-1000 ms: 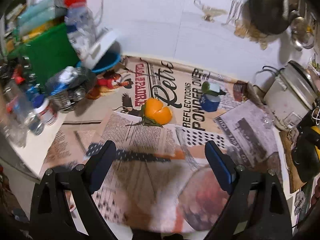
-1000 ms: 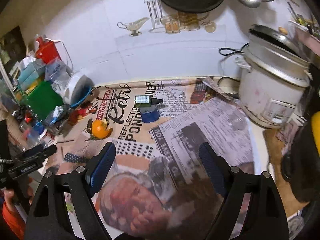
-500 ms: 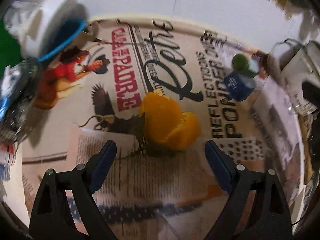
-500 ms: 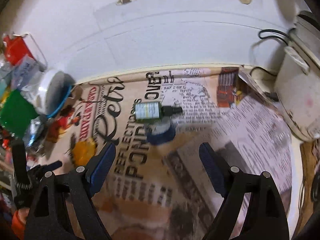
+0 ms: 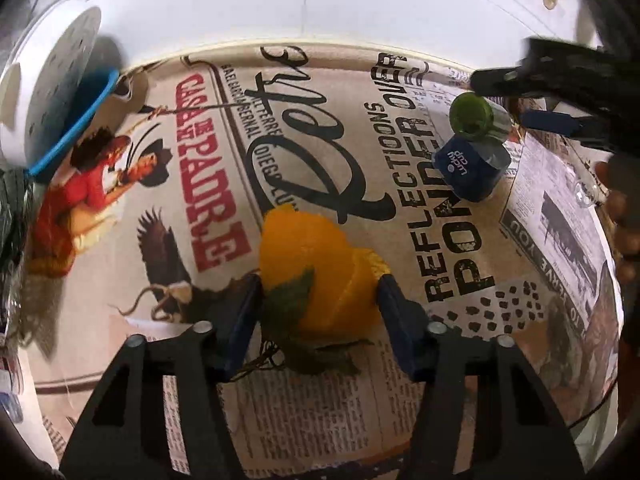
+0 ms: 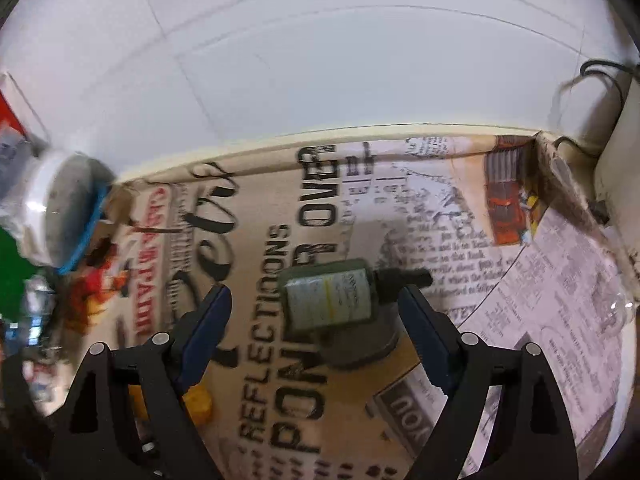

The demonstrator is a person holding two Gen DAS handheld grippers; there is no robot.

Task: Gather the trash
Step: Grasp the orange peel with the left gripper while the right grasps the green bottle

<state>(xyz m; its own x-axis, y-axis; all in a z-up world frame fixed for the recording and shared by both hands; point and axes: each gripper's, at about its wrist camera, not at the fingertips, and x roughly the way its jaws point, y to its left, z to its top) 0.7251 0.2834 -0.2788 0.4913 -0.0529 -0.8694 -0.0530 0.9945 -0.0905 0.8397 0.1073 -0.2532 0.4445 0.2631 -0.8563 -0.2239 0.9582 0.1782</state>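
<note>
An orange peel with a green leaf lies on the newspaper-covered counter. My left gripper has closed in around it, a blue pad touching each side. A small green dropper bottle lies on its side on top of a blue cup; both also show in the left wrist view, bottle and cup. My right gripper is open, its fingers on either side of the bottle and apart from it. The peel shows in the right wrist view at lower left.
A white perforated lid in a blue bowl leans at the left by the tiled wall. A white rice cooker and its cable stand at the right edge. A clear bulb-like piece lies on the paper at right.
My left gripper moved forward and closed onto the orange peel. My right gripper moved forward and down until the green bottle sits between its open fingers.
</note>
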